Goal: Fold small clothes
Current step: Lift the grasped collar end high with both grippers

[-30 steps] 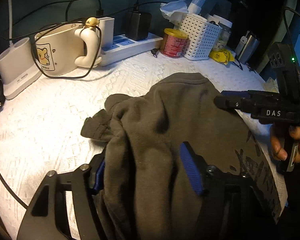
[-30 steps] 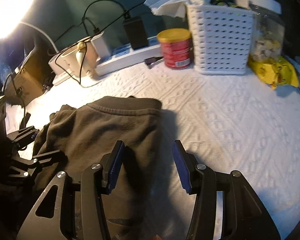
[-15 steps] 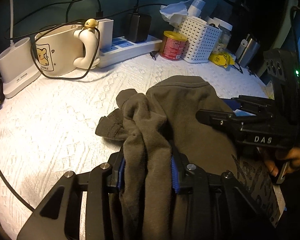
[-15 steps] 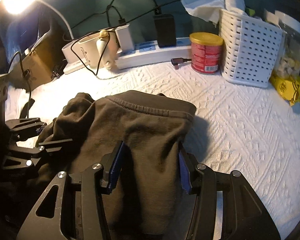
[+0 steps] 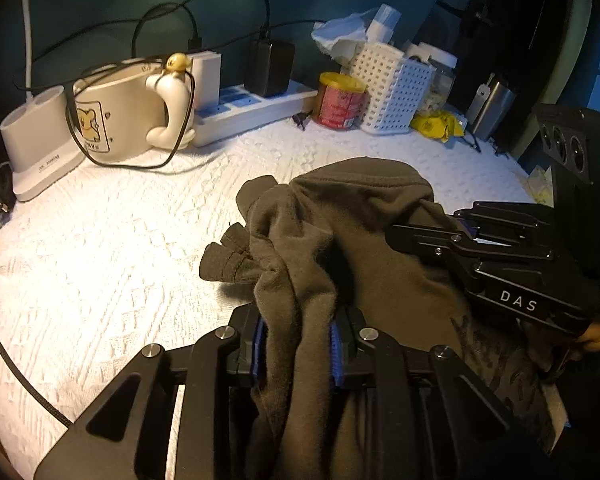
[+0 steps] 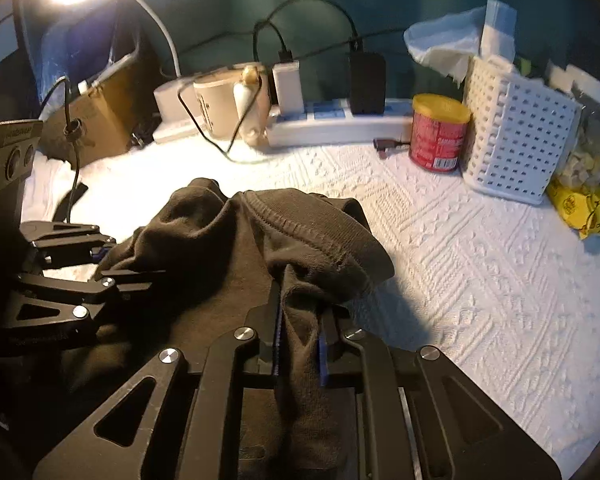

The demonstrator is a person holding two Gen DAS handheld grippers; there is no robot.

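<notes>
Both tools just closed, pinching dark garment [image 5: 364, 216]; right tool [image 6: 300, 332], left tool [image 5: 296, 344].

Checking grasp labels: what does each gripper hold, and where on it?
Both are shut on the dark grey-brown knit garment: left gripper on a bunched fold on its left, right gripper just behind the ribbed hem.

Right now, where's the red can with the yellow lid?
Red can with yellow lid stands at the table's back edge in both views, between the white power strip and white perforated basket.
</notes>
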